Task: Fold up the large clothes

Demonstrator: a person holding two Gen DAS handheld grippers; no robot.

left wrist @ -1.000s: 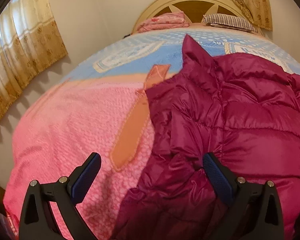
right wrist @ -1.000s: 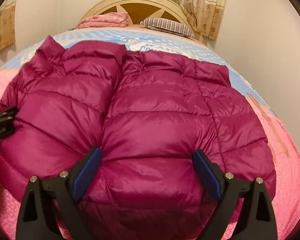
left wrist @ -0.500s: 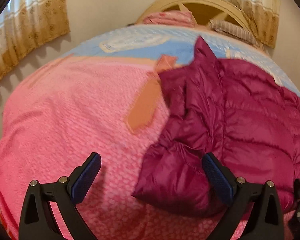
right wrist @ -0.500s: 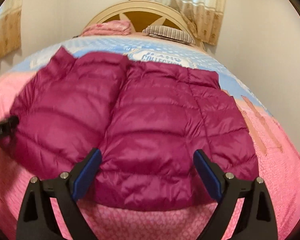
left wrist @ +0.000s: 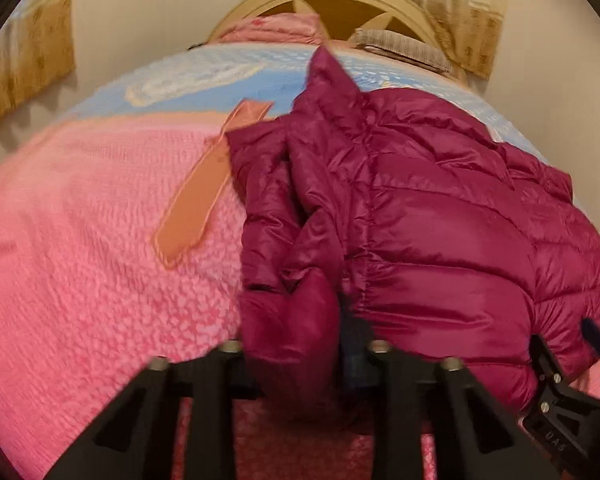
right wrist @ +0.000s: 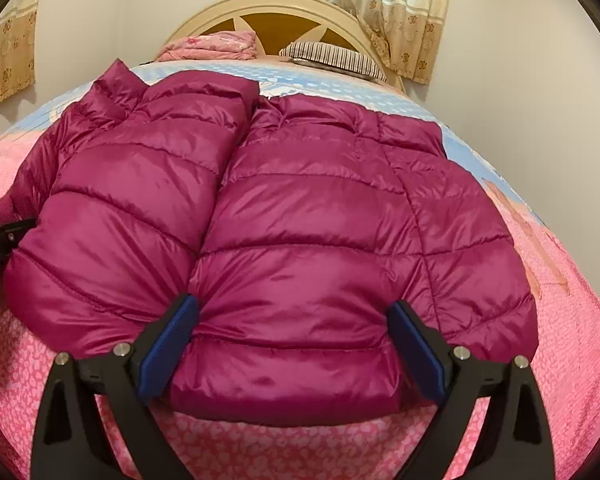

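A magenta puffer jacket (right wrist: 300, 220) lies spread on the bed, hem toward me, collar toward the headboard. In the left wrist view the jacket (left wrist: 440, 220) fills the right half, and its near-left sleeve end (left wrist: 292, 320) sits pinched between the fingers of my left gripper (left wrist: 300, 356), which is shut on it. My right gripper (right wrist: 292, 340) is open, its blue pads either side of the jacket's near hem, around the fabric. The right gripper also shows at the lower right of the left wrist view (left wrist: 580, 392).
The bed has a pink textured cover (left wrist: 80, 260) with an orange patch (left wrist: 196, 208) and a blue section (left wrist: 220, 76) further back. A folded pink blanket (right wrist: 216, 44) and a striped pillow (right wrist: 332, 58) lie at the cream headboard (right wrist: 276, 4). Curtains hang on both walls.
My left gripper has closed on the jacket's sleeve end; it was open before. My right gripper moved forward so the jacket's hem now lies between its open fingers.
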